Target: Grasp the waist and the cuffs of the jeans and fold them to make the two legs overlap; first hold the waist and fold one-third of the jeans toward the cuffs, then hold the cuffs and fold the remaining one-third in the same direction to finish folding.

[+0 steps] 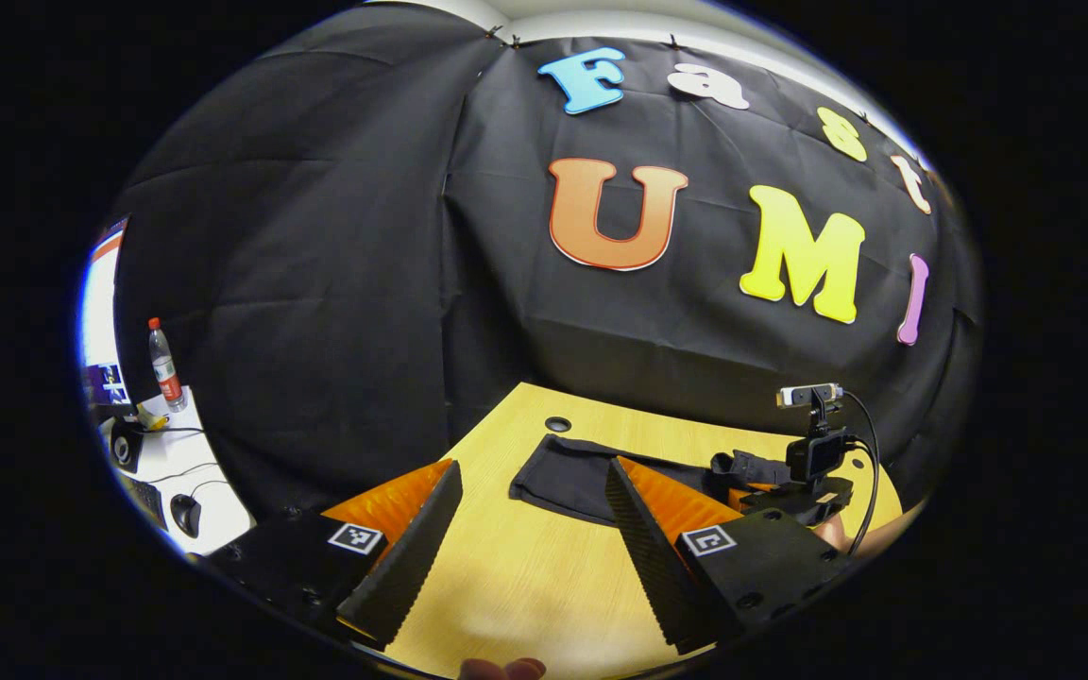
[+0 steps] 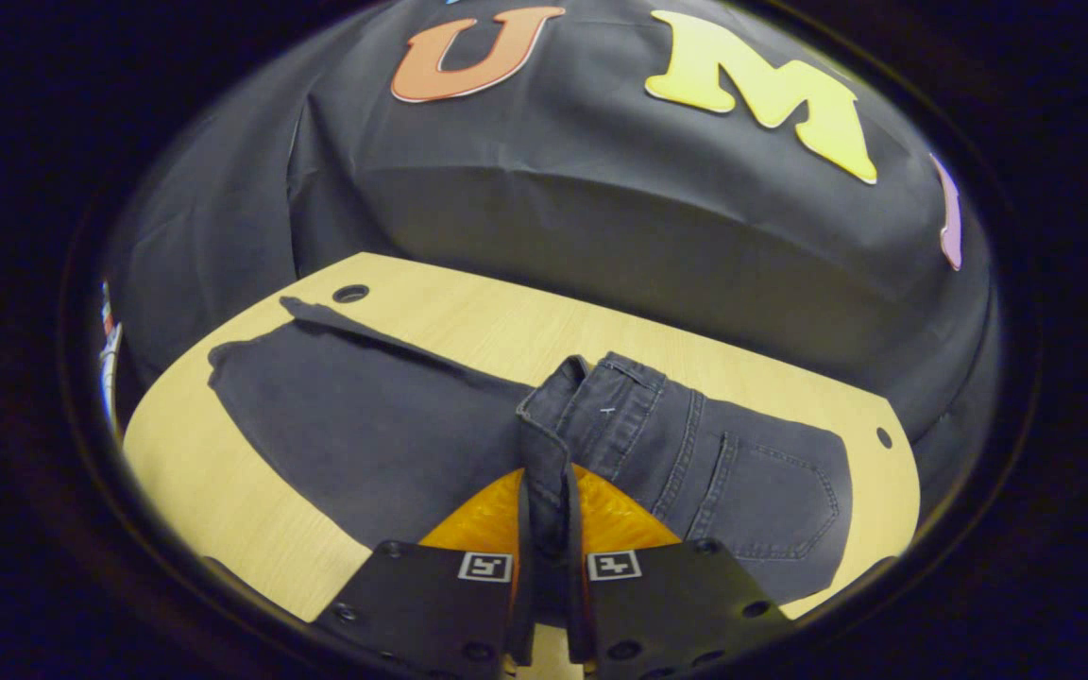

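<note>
Dark grey jeans [image 2: 374,425] lie flat on the wooden table [image 2: 223,510], legs stretching to the left and a back pocket [image 2: 771,501] on the right. My right gripper [image 2: 544,477] is shut on the waistband [image 2: 553,397], which stands up in a fold between its fingers. In the left gripper view, my left gripper [image 1: 535,467] hangs open above the table [image 1: 525,576], just short of the cuff end of the jeans [image 1: 568,472]. Farther off, the right gripper [image 1: 752,484] holds the raised waistband.
Round cable holes sit in the table near the far edge [image 2: 350,293] and at the right corner [image 2: 884,437]. Left of the booth, a white desk [image 1: 213,501] carries a water bottle [image 1: 164,364], a monitor [image 1: 102,321] and a mouse [image 1: 187,513]. Fingertips [image 1: 504,669] show at the bottom edge.
</note>
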